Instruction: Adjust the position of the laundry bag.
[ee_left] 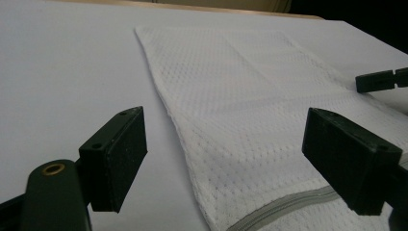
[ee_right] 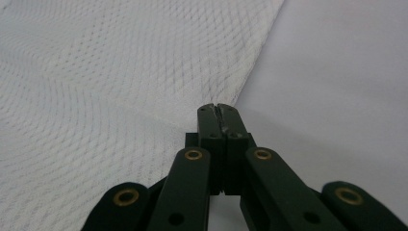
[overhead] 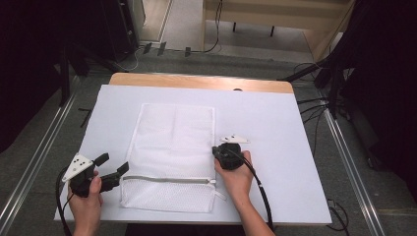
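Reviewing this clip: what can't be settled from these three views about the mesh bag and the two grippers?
- Whether the shut right gripper pinches the mesh bag edge: in the right gripper view the jaw tips cover the contact; in the high view the hand hides it.
- The zipper pull: too small in the high view, cut off at the bottom edge of the left gripper view.
- Bag contents: the white mesh hides any.
- Left gripper: open, beside the bag's edge.
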`<state>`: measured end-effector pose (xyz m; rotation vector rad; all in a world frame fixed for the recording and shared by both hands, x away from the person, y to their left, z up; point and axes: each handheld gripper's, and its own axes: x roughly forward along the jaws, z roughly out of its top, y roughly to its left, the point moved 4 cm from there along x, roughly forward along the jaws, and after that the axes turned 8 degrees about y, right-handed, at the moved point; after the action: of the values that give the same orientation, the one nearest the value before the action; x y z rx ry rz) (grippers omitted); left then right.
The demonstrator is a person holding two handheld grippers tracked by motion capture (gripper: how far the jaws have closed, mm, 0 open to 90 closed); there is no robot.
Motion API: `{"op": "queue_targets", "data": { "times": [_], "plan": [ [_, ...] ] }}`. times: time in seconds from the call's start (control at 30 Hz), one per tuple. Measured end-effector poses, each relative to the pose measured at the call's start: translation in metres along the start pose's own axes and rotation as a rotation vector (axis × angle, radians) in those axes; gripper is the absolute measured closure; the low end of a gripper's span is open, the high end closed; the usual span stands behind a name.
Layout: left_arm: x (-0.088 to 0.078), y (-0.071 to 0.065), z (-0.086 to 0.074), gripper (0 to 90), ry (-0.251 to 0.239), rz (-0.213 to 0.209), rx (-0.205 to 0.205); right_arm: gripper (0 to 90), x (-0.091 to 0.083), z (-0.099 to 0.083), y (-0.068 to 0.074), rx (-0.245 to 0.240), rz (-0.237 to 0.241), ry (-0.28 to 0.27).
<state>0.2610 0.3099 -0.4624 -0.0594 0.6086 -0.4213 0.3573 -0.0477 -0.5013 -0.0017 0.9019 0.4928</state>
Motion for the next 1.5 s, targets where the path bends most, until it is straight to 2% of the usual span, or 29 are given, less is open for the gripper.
{"op": "queue_targets", "data": {
  "times": [0.1, 0.17, 0.2, 0.27, 0.3, 0.33, 0.37, 0.4, 0.43, 0.47, 0.57, 0.63, 0.67, 0.83, 0.93, 0.97, 1.0, 1.03, 1.07, 1.1, 1.13, 1.17, 1.27, 1.3, 1.33, 1.37, 1.4, 1.43, 1.5],
  "plan": [
    [0.001, -0.001, -0.001, 15.9, -0.003, -0.02, -0.017, 90.0, -0.007, -0.002, -0.006, -0.016, -0.011, -0.009],
    [0.001, -0.005, -0.001, 15.9, 0.003, -0.028, -0.011, 90.0, -0.012, -0.003, -0.012, -0.023, -0.021, -0.014],
    [0.002, -0.01, -0.002, 15.9, 0.01, -0.036, 0.008, 90.0, -0.018, -0.005, -0.021, -0.021, -0.025, -0.015],
    [0.003, -0.013, -0.002, 15.9, 0.016, -0.043, 0.013, 90.0, -0.02, -0.006, -0.024, -0.022, -0.022, -0.015],
    [0.004, -0.018, -0.003, 15.9, 0.022, -0.055, 0.02, 90.0, -0.026, -0.008, -0.034, -0.03, -0.015, -0.016],
    [0.004, -0.018, -0.003, 15.9, 0.022, -0.055, 0.02, 90.0, -0.026, -0.008, -0.034, -0.03, -0.015, -0.016],
    [0.006, -0.023, -0.003, 15.9, 0.026, -0.069, 0.029, 90.0, -0.033, -0.008, -0.045, -0.028, -0.017, -0.022],
    [0.006, -0.023, -0.003, 15.9, 0.026, -0.069, 0.029, 90.0, -0.033, -0.008, -0.045, -0.028, -0.017, -0.022],
    [0.006, -0.025, -0.003, 15.9, 0.029, -0.069, 0.033, 90.0, -0.039, -0.008, -0.056, -0.02, -0.02, -0.027],
    [0.007, -0.027, -0.003, 15.9, 0.03, -0.075, 0.036, 90.0, -0.039, -0.008, -0.056, -0.02, -0.02, -0.027],
    [0.009, -0.034, -0.004, 16.1, 0.036, -0.094, 0.043, 90.0, -0.045, -0.005, -0.077, -0.003, -0.052, -0.034],
    [0.01, -0.035, -0.004, 16.1, 0.039, -0.094, 0.046, 90.0, -0.045, -0.004, -0.081, -0.003, -0.057, -0.033],
    [0.01, -0.037, -0.005, 16.1, 0.044, -0.098, 0.053, 90.0, -0.042, -0.001, -0.088, -0.011, -0.081, -0.033],
    [0.012, -0.042, -0.006, 16.1, 0.052, -0.11, 0.064, 90.0, -0.031, 0.003, -0.096, -0.025, -0.122, -0.029],
    [0.013, -0.044, -0.006, 16.1, 0.057, -0.113, 0.075, 89.5, -0.028, 0.003, -0.097, -0.022, -0.119, -0.034],
    [0.013, -0.045, -0.006, 16.1, 0.056, -0.114, 0.071, 77.1, -0.029, 0.003, -0.098, 0.0, -0.118, -0.056],
    [0.013, -0.045, -0.006, 16.1, 0.061, -0.113, 0.076, 77.1, -0.029, 0.003, -0.098, 0.0, -0.118, -0.056],
    [0.013, -0.045, -0.007, 16.1, 0.063, -0.116, 0.076, 72.4, -0.033, 0.004, -0.099, 0.003, -0.12, -0.073],
    [0.013, -0.045, -0.007, 16.1, 0.065, -0.119, 0.077, 68.1, -0.037, 0.004, -0.099, 0.006, -0.138, -0.091],
    [0.014, -0.046, -0.007, 16.1, 0.066, -0.12, 0.077, 63.9, -0.05, 0.001, -0.1, -0.007, -0.188, -0.127],
    [0.014, -0.046, -0.007, 16.1, 0.066, -0.12, 0.077, 63.9, -0.05, 0.001, -0.1, -0.007, -0.188, -0.127],
    [0.014, -0.047, -0.007, 16.1, 0.066, -0.124, 0.076, 60.0, -0.059, -0.006, -0.1, -0.025, -0.182, -0.139],
    [0.015, -0.049, -0.007, 16.0, 0.068, -0.122, 0.087, 58.3, -0.071, -0.016, -0.099, -0.031, -0.168, -0.145],
    [0.015, -0.051, -0.007, 16.1, 0.07, -0.125, 0.09, 61.1, -0.084, -0.03, -0.099, -0.036, -0.143, -0.149],
    [0.015, -0.052, -0.007, 16.1, 0.07, -0.127, 0.096, 61.1, -0.084, -0.03, -0.099, -0.036, -0.143, -0.149],
    [0.016, -0.053, -0.007, 16.1, 0.07, -0.122, 0.099, 60.7, -0.096, -0.048, -0.099, -0.031, -0.115, -0.151],
    [0.016, -0.054, -0.006, 16.1, 0.067, -0.117, 0.099, 59.9, -0.102, -0.058, -0.099, -0.025, -0.105, -0.157],
    [0.016, -0.055, -0.006, 16.1, 0.062, -0.11, 0.102, 59.9, -0.102, -0.058, -0.099, -0.025, -0.105, -0.157],
    [0.017, -0.058, -0.003, 16.1, 0.057, -0.104, 0.098, 58.8, -0.11, -0.078, -0.099, -0.004, -0.078, -0.121]
  ]
}}
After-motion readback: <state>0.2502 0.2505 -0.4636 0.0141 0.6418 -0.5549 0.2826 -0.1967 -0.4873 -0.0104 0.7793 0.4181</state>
